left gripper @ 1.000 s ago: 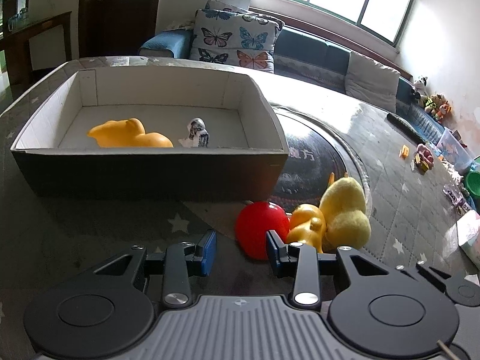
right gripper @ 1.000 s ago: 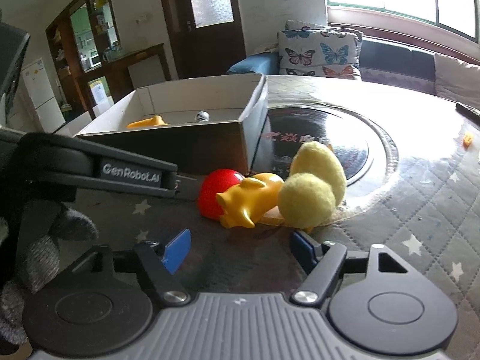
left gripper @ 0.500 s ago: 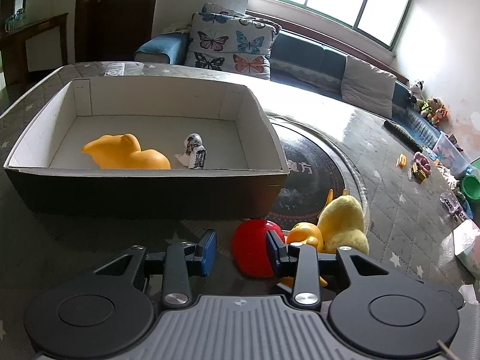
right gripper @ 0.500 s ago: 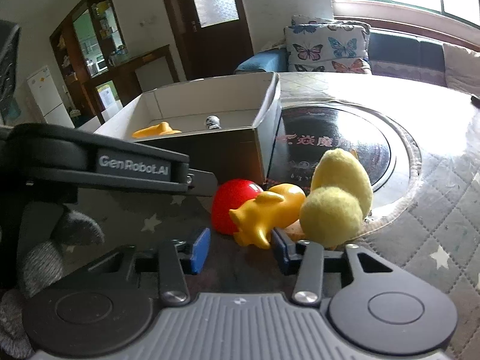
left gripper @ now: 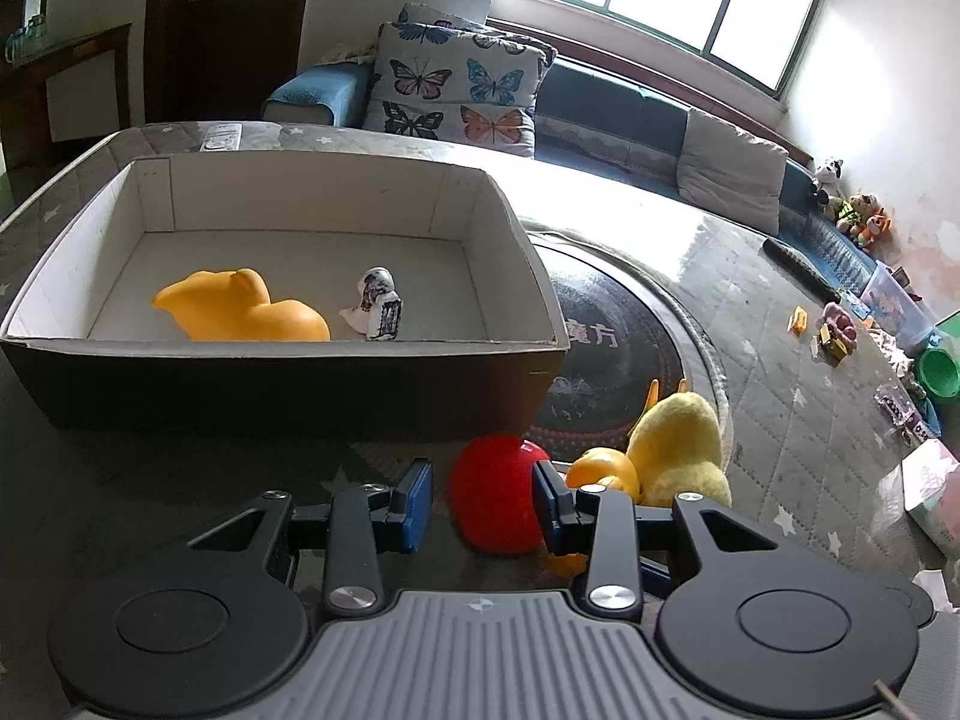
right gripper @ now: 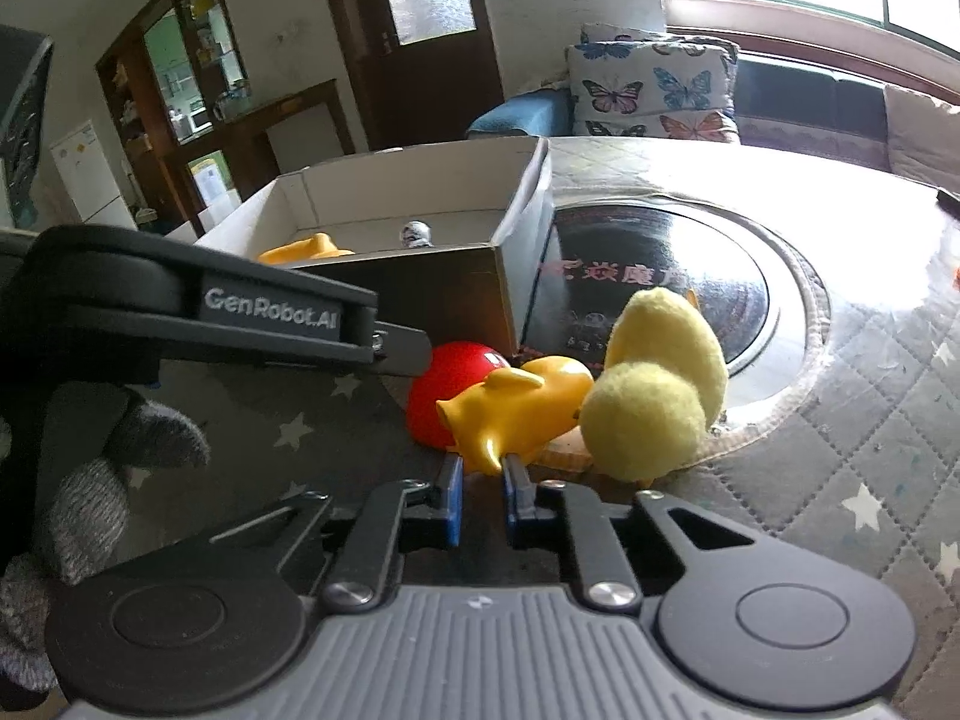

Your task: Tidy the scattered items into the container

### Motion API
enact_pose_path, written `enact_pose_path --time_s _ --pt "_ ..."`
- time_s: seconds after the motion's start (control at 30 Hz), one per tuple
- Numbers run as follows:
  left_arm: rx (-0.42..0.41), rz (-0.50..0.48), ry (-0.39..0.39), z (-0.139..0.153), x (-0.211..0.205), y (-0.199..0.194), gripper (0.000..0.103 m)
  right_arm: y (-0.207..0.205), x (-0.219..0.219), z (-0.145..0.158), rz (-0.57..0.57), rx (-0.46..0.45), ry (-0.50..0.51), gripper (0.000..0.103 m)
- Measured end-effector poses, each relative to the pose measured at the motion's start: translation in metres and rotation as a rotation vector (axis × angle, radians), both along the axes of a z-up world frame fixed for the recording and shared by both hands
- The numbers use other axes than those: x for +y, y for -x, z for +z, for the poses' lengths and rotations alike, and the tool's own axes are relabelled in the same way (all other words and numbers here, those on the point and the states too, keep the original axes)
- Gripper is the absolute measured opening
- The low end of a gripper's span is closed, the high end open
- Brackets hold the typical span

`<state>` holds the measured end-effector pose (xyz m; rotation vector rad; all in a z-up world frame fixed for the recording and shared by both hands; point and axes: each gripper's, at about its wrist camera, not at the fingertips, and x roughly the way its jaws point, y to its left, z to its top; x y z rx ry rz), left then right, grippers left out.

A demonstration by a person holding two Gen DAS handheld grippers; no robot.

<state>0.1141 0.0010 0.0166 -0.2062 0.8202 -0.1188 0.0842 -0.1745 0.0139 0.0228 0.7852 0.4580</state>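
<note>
An open cardboard box (left gripper: 270, 384) holds a yellow toy duck (left gripper: 240, 315) and a small white figure (left gripper: 375, 312). In front of its right corner lie a red ball (left gripper: 492, 498), a yellow plastic toy animal (right gripper: 516, 408) and a yellow plush duck (right gripper: 654, 402), bunched together. My left gripper (left gripper: 483, 507) is open and low on the table, with the red ball between its fingers. A small gap shows on the ball's left side. My right gripper (right gripper: 483, 501) is shut on a leg of the yellow plastic toy animal. In the right wrist view the left gripper's body (right gripper: 240, 312) reaches in from the left.
A dark round disc (left gripper: 618, 360) is set into the quilted table behind the toys. A remote (left gripper: 798, 267), small toys (left gripper: 834, 330) and a green cup (left gripper: 939, 369) lie far right. A gloved hand (right gripper: 90, 480) is at the left. A sofa stands behind.
The right gripper's fingers closed from wide apart to a narrow gap on the yellow toy's leg. The left gripper moved forward, and the red ball now sits between its fingers.
</note>
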Motion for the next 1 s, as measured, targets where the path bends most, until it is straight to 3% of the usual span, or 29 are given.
enact_pose_path --time_s 0.17,0.33,0.5,0.63,0.8,1.0 --pt "-0.005 0.019 0.008 0.002 0.007 -0.001 0.039 -0.002 0.005 0.001 -0.001 -0.004 -0.010 0.043" --pt "-0.006 0.033 0.013 0.002 0.014 0.000 0.039 -0.012 0.003 -0.001 -0.056 0.030 -0.052 0.054" --pt "-0.001 0.035 0.020 0.001 0.016 0.000 0.039 -0.021 -0.001 -0.004 -0.116 0.066 -0.094 0.053" --pt "-0.001 0.031 0.023 0.000 0.016 0.000 0.039 -0.025 -0.003 -0.007 -0.128 0.070 -0.089 0.042" --pt "-0.003 0.034 0.025 0.001 0.017 0.000 0.039 -0.017 0.003 -0.004 -0.072 0.037 -0.031 0.035" --pt "-0.009 0.010 0.039 0.005 0.013 0.002 0.039 -0.002 0.008 0.002 0.010 0.011 0.023 0.035"
